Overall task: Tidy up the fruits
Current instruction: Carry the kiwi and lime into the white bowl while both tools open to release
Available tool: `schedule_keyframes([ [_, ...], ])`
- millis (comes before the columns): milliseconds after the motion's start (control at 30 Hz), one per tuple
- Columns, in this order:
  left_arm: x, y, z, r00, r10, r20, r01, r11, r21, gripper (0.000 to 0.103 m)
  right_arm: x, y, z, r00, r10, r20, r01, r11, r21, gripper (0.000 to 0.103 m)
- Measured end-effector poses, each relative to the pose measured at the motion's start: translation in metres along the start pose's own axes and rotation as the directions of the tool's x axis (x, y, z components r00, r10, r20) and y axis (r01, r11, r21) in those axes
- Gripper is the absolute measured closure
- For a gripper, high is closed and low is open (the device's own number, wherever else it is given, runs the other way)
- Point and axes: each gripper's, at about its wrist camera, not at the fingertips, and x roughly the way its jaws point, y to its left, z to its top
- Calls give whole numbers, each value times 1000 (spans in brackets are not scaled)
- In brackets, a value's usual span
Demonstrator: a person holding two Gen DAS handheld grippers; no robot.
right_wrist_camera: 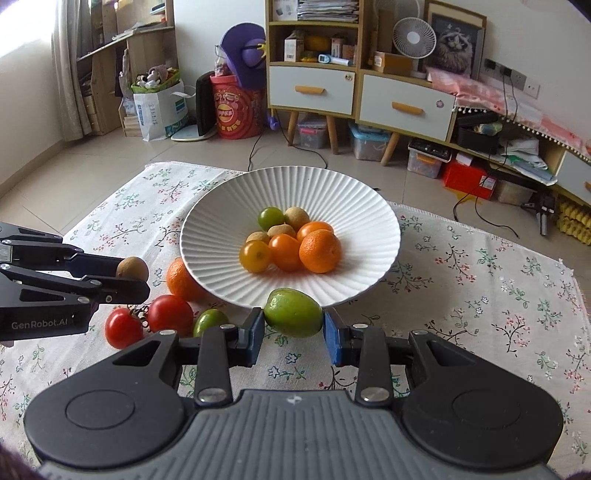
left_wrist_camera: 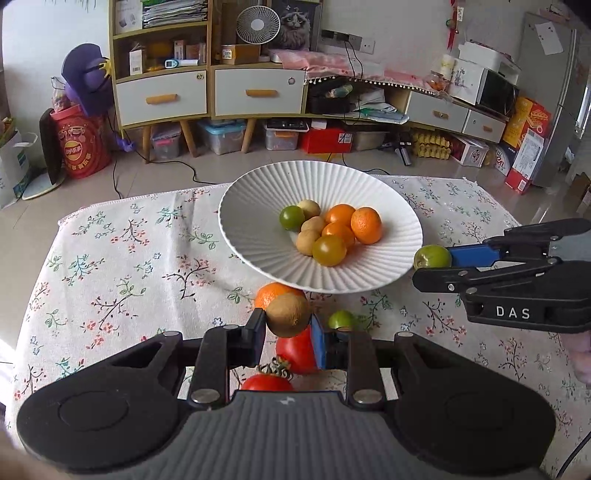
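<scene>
Behind the table stands a yellow-framed shelf unit with white drawers (left_wrist_camera: 162, 96), a small white desk fan (left_wrist_camera: 258, 25) on it, and storage boxes crowd the tiled floor. On the table's white floral tablecloth (right_wrist_camera: 480, 280), toward its far edge, sits a wide white ribbed ceramic bowl (right_wrist_camera: 221, 206) holding a heap of small fruit: orange tangerines (right_wrist_camera: 319, 251), pale brown longans (right_wrist_camera: 296, 218), a green lime (right_wrist_camera: 270, 218) and a yellow-orange tomato (right_wrist_camera: 255, 256). Nearer the table's front edge, beside the bowl's rim, lie a loose tangerine (right_wrist_camera: 181, 279), two red tomatoes (right_wrist_camera: 147, 321) and a small green fruit (right_wrist_camera: 209, 320). Both grippers tilt downward toward the bowl. The left gripper (left_wrist_camera: 287, 332) is clamped tight on a round brown longan (left_wrist_camera: 288, 315), held above the loose fruit. The right gripper (right_wrist_camera: 293, 332) has its blue pads (right_wrist_camera: 334, 341) closed narrowly on a green oval fruit (right_wrist_camera: 293, 312), lifted clear of the cloth just before the bowl's near rim.
</scene>
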Motion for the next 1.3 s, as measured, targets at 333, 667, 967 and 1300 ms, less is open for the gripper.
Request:
schedule_keyframes([
  [333, 31, 0, 22, 999, 34, 20, -32, 996, -82, 86, 8, -30, 17, 998, -26, 48, 20, 992, 121, 72],
  [667, 51, -6, 31, 997, 75, 29, -73, 995, -61, 86, 29, -38, 18, 997, -63, 39, 58, 992, 111, 72],
  [967, 58, -11, 33, 997, 74, 34, -73, 997, -34, 85, 31, -39, 21, 997, -55, 57, 49, 993, 106, 71],
  [1300, 52, -14, 36, 997, 71, 22, -71, 997, -14, 68, 20, -36, 22, 996, -45, 75, 38, 995, 96, 54],
])
